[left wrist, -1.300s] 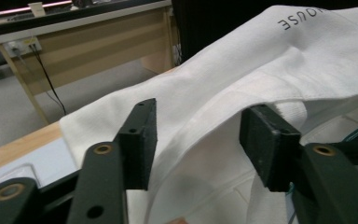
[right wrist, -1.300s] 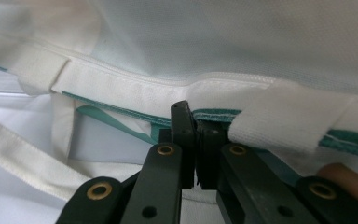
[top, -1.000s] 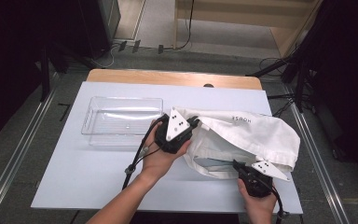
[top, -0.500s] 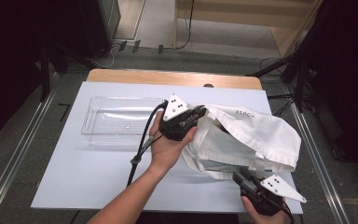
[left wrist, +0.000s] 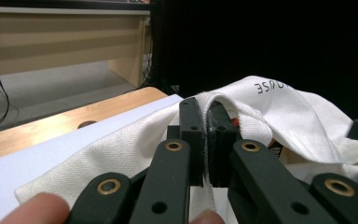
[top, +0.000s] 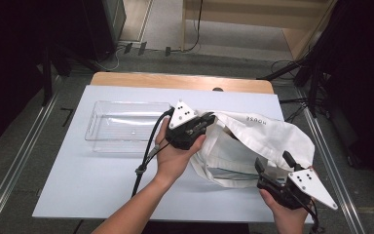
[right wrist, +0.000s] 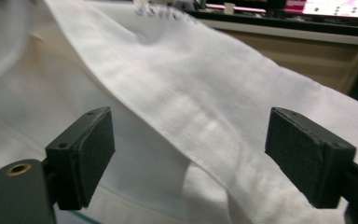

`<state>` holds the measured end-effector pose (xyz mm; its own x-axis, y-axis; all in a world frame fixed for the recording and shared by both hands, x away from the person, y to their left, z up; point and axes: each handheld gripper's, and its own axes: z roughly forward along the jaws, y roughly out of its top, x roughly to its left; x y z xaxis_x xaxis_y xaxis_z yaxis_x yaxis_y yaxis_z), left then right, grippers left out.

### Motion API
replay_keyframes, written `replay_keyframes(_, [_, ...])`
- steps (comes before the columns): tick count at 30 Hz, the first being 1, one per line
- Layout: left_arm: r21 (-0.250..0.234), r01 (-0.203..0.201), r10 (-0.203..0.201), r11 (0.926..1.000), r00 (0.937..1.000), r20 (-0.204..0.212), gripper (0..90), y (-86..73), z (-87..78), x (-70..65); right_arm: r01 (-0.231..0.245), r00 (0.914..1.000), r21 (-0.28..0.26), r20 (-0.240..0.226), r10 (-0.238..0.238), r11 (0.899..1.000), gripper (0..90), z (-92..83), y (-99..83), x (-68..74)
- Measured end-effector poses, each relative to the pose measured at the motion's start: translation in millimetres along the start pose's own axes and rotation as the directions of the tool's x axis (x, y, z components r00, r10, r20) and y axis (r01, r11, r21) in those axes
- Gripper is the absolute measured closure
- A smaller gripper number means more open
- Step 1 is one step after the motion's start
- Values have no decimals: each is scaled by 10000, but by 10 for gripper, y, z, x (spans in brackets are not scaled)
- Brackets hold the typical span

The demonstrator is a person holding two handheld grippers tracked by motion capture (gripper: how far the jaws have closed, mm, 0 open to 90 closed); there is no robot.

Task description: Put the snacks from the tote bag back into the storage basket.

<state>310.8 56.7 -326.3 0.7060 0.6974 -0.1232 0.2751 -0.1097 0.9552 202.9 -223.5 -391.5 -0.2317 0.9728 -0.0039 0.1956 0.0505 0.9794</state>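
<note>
The left hand-held gripper pinches the rim of the white cloth bag, which lies on the white surface beside a clear plastic tray. The right hand-held gripper, jaws just opened wide, hovers at the bag's near edge, gripping nothing.

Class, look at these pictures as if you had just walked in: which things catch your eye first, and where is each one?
A crumpled white cloth bag sprawls over the right half of the white table. The left gripper has its jaws shut on the bag's edge and lifts it, while the right gripper, near the table's front right, has just been opening its jaws, with nothing pressed between them. An empty clear plastic tray sits left of the bag.
</note>
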Motion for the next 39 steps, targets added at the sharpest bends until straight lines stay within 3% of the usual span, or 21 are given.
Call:
replay_keyframes(3, [-5,1,-1,10000,10000,14,889,0,-5,-4,434,9958,724,779,-490,9964,139,154,-66,7])
replay_keyframes(4, [-13,-6,6,10000,10000,0,889,2,-9,-2,692,9877,946,1337,-816,9931,164,196,-99,7])
replay_keyframes(5, [-10,-12,12,10000,10000,-2,889,3,-14,0,692,9877,946,1337,-816,9931,164,196,-99,7])
replay_keyframes(6, [8,-21,21,10000,10000,2,890,2,-21,5,745,9766,848,1955,-899,9936,316,185,-118,-23])
replay_keyframes(7, [19,-31,31,10000,10000,43,890,-2,-25,10,745,9766,848,1955,-899,9936,316,185,-118,-23])
replay_keyframes(8, [47,-54,53,10000,9999,161,889,-15,-30,11,635,9786,737,1913,-765,9953,390,164,-118,-54])
replay_keyframes(9, [56,-111,110,9999,9997,210,887,-24,-29,9,451,9856,391,1615,-509,9982,548,117,-106,-110])
replay_keyframes(10, [90,-263,261,9996,9994,230,887,-50,-31,-13,373,9942,7,1008,-372,9993,704,67,-79,-167])
replay_keyframes(12, [74,-365,364,9993,9992,171,888,-62,-31,-21,371,9951,-143,918,-356,9992,727,41,-52,-184])
replay_keyframes(14, [62,-398,396,9992,9988,280,886,-67,-26,-13,228,9990,-488,392,-209,9985,813,8,51,-248])
replay_keyframes(17, [275,-343,325,9990,9976,614,829,-62,4,-9,-76,9999,-731,81,82,9973,823,8,157,-314])
replay_keyframes(18, [398,-484,463,9980,9975,534,697,-65,24,-23,-266,9996,-945,-148,253,9952,826,16,272,-375])
replay_keyframes(19, [494,-624,604,9968,9973,408,697,-67,37,-36,-266,9996,-945,-148,253,9952,826,16,272,-375])
replay_keyframes(21, [598,-1033,1032,9928,9946,53,566,-76,74,-70,-479,9986,-1078,-268,453,9930,828,23,396,-430])
replay_keyframes(24, [658,-1388,1396,9881,9902,-71,477,-76,104,-88,-573,9976,-1159,-442,524,9916,827,47,538,-509])
replay_keyframes(27, [718,-1820,1832,9807,9830,-112,479,-79,132,-121,-763,9952,-973,-683,699,9923,827,94,588,-572])
replay_keyframes(30, [710,-1885,1891,9795,9820,-13,525,-87,163,-127,-852,9937,-917,-807,779,9921,827,120,582,-592])
replay_keyframes(33, [664,-1914,1915,9793,9815,50,685,-74,211,-126,-840,9928,-903,-925,757,9924,827,139,575,-601])
replay_keyframes(36, [603,-1861,1861,9807,9825,62,740,2,305,-127,-862,9922,-880,-975,775,9924,826,159,584,-609])
replay_keyframes(39, [634,-1389,1409,9883,9896,-278,804,28,444,-72,-973,9907,-824,-1032,886,9918,825,172,598,-621])
